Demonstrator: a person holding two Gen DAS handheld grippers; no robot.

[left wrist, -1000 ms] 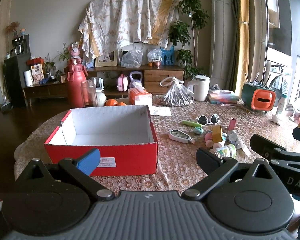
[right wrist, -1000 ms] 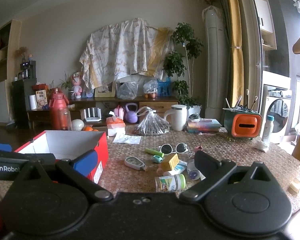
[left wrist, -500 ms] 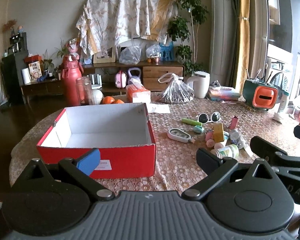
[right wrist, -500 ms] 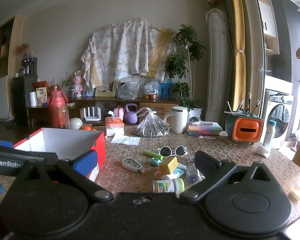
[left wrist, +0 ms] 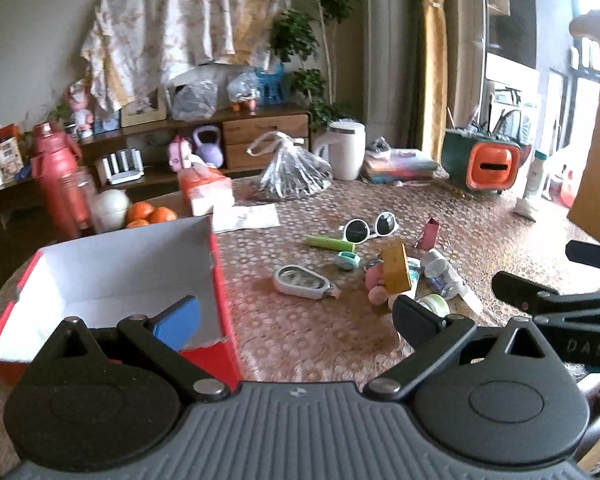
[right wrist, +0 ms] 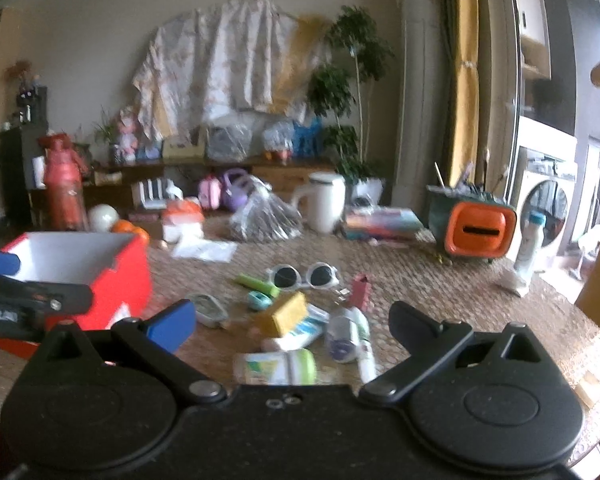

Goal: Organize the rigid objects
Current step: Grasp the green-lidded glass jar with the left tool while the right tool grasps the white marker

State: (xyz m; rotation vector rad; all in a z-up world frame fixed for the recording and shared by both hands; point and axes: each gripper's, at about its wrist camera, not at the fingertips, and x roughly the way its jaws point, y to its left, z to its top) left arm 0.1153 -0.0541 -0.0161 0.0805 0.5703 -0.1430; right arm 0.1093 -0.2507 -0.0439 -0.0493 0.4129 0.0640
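Both claws, left [left wrist: 296, 312] and right [right wrist: 292, 320], spread (empty); clutter [right wrist: 296, 320] beside red box [left wrist: 112, 280].

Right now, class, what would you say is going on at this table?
A person holds two grippers over a cluttered table. The left gripper and right gripper are both open and empty. The red box is empty; the pile of small items, including the sunglasses, waits unsorted beside it.

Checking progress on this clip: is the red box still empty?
Empty as far as visible. The box shows only bare white walls and floor; its near corner is hidden behind the left tongs.
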